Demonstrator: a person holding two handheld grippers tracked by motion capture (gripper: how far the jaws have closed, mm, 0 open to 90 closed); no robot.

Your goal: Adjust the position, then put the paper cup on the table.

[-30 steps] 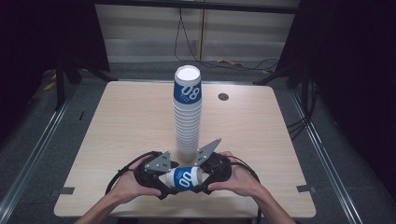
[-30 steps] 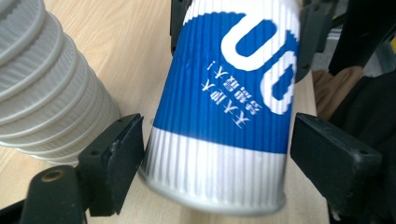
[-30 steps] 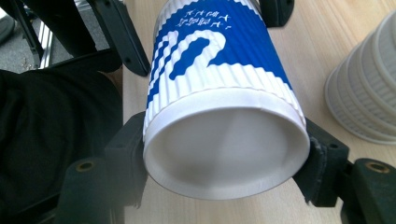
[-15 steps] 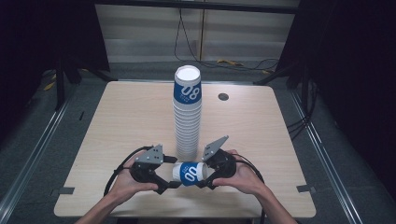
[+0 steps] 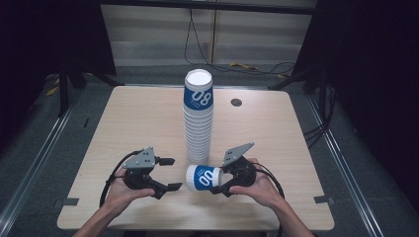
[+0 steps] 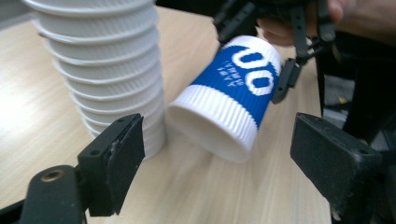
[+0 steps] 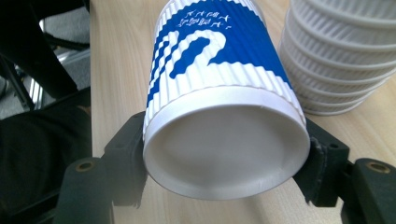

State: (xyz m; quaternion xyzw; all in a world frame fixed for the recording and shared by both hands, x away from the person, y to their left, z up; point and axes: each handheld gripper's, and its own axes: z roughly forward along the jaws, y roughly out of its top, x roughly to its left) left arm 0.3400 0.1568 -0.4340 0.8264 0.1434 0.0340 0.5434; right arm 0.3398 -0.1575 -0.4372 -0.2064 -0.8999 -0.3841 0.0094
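A tall stack of upturned white ribbed paper cups (image 5: 198, 123) stands mid-table, its top cup banded blue; it also appears as the stack (image 6: 107, 60) and the stack (image 7: 345, 56). One blue-and-white cup (image 5: 202, 177) lies on its side just in front of the stack, held off the table. My right gripper (image 5: 217, 179) is shut on its base end, and the cup's base (image 7: 224, 154) sits between those jaws. The cup's mouth (image 6: 212, 133) points toward my left gripper (image 5: 170, 174), which stands open a short way to the cup's left, touching nothing.
A small dark round disc (image 5: 236, 102) lies on the wooden table (image 5: 123, 123) at the back right. Cables trail from both grippers toward the near edge. Grey tape marks (image 5: 66, 202) sit at the front corners. Dark floor and rails surround the table.
My left gripper has let go of the cup, opened, and drawn away to the left. The cup stays in my right gripper, shifted slightly right.
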